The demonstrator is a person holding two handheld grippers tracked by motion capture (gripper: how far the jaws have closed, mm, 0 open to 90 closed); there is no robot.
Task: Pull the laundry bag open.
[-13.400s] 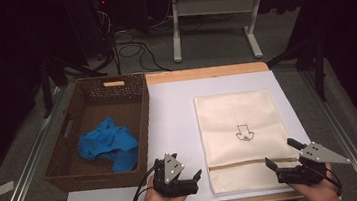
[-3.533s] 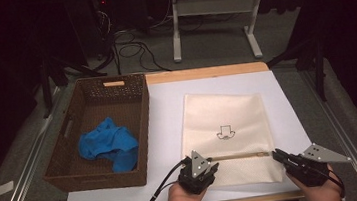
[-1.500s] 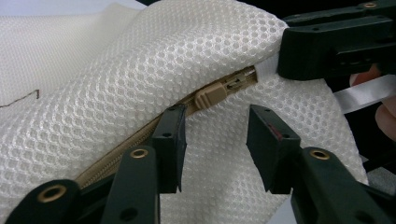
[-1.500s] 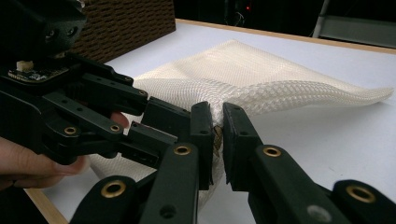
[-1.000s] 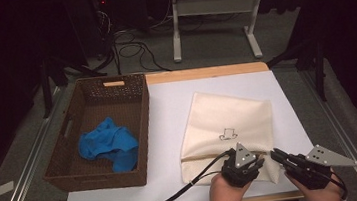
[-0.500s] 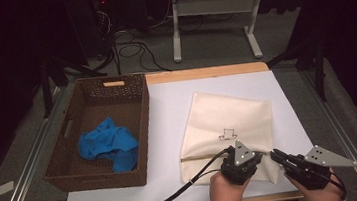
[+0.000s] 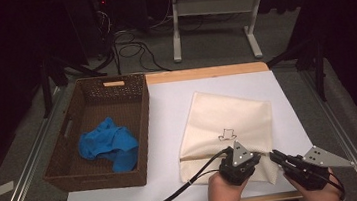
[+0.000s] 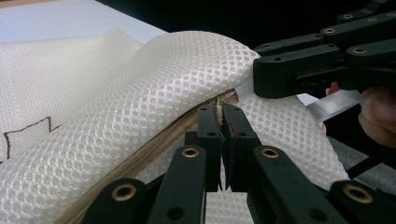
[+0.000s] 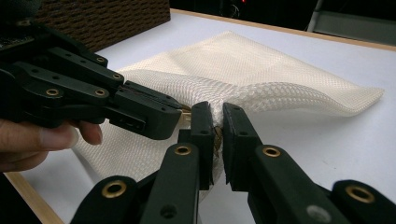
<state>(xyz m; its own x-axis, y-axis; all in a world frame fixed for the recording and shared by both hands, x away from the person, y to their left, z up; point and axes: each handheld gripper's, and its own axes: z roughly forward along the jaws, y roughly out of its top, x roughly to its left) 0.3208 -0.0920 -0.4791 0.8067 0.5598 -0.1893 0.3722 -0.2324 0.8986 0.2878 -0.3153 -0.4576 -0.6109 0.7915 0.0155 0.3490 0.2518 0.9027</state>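
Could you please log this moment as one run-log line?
left gripper: shut on cream mesh zip bag | right gripper: shut on bag | blue cloth: in brown wicker basket

Cream mesh bag point(image 7: 224, 126), blue cloth point(image 7: 108, 144), brown basket point(image 7: 142, 129).

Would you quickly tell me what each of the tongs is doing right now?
Left tongs: shut on the mesh bag's zipper.
Right tongs: shut on the mesh bag's edge.

On the white tabletop point(image 7: 167, 111), a cream mesh bag point(image 7: 227, 125) lay rumpled beside a dark woven basket point(image 7: 142, 134) holding a crumpled blue cloth point(image 7: 108, 145), while the left gripper point(image 7: 241, 162) and right gripper point(image 7: 279, 158) met at the bag's near edge.
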